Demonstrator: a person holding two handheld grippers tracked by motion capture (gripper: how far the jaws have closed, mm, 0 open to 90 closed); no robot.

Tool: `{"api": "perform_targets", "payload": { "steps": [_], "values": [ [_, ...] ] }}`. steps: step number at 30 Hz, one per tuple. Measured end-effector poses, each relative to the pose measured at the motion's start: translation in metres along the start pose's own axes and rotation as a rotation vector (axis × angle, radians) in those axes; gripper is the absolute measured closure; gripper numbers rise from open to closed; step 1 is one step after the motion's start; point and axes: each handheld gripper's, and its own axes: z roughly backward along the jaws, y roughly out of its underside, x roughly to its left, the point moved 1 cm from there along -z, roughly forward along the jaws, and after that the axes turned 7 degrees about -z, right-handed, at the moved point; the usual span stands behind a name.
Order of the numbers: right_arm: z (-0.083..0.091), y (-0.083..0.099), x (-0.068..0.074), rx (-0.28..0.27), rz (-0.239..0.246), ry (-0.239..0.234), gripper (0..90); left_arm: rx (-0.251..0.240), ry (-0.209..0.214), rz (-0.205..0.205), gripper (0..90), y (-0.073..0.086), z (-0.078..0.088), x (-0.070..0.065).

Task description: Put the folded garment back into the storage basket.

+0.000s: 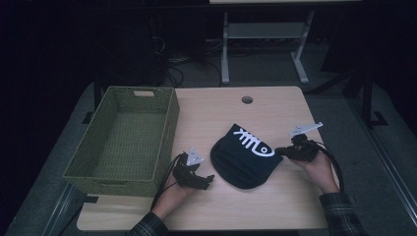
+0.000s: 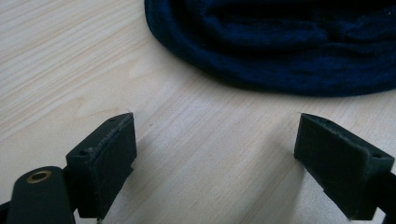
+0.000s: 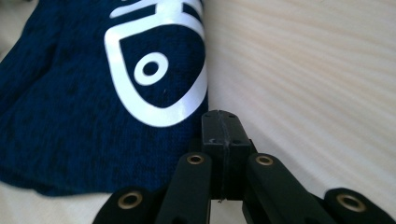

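A: What is seen nearest?

B: The left gripper (image 1: 209, 179), jaws held wide apart, is rested just left of a dark blue beanie (image 1: 246, 156). The right gripper (image 3: 223, 122), jaws pressed together, is set at its right edge.

A: And progress?

B: Nothing is held; the green basket (image 1: 167, 140), far left, is judged unfilled.

We look down on a pale wooden tabletop (image 1: 275, 206) with rounded corners and a round cable hole (image 1: 247, 100) near its far edge. It stands on a grey floor (image 1: 339, 113). Beyond it the room is dim, nearly black. A white metal table frame (image 1: 265, 37) rises at the back, with tangled dark cables (image 1: 177, 64) on the floor to its left. A dark stand leg (image 1: 368, 98) shows at the right.
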Motion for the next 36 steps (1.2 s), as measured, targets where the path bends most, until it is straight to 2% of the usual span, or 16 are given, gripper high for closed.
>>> {"api": "perform_targets", "payload": {
  "steps": [12,16,21,24,25,26,27,28,31,36],
  "values": [
    [0.012,0.021,0.025,0.006,0.027,-0.021,90.0,0.0,0.0,-0.001,12.0,0.0,0.0,0.0],
    [0.016,0.024,0.027,-0.031,0.021,-0.011,90.0,-0.003,-0.001,-0.001,12.0,0.0,0.0,0.0],
    [0.024,0.038,0.026,-0.111,-0.019,0.055,71.7,-0.003,0.002,-0.004,11.9,0.0,0.0,0.0],
    [0.027,0.045,0.026,-0.117,-0.041,0.107,58.9,-0.001,0.005,-0.006,11.9,0.0,0.0,0.001],
    [0.028,0.049,0.025,-0.128,-0.044,0.126,51.8,0.001,0.006,-0.007,11.9,0.0,0.0,0.001],
    [0.028,0.051,0.025,-0.133,-0.056,0.135,48.2,0.007,0.005,-0.004,11.9,-0.001,0.0,0.001],
    [0.028,0.051,0.025,-0.133,-0.056,0.135,48.2,0.007,0.005,-0.004,12.1,-0.001,0.0,0.001],
    [0.029,0.056,0.022,-0.138,-0.079,0.147,41.7,0.02,0.007,-0.003,12.3,-0.002,0.001,0.0],
    [0.03,0.063,0.02,-0.137,-0.101,0.16,34.6,0.044,0.015,-0.001,12.9,-0.005,0.002,-0.003],
    [0.031,0.071,0.017,-0.153,-0.106,0.19,26.0,0.078,0.023,-0.01,13.0,-0.013,0.007,-0.007]
  ]
}}
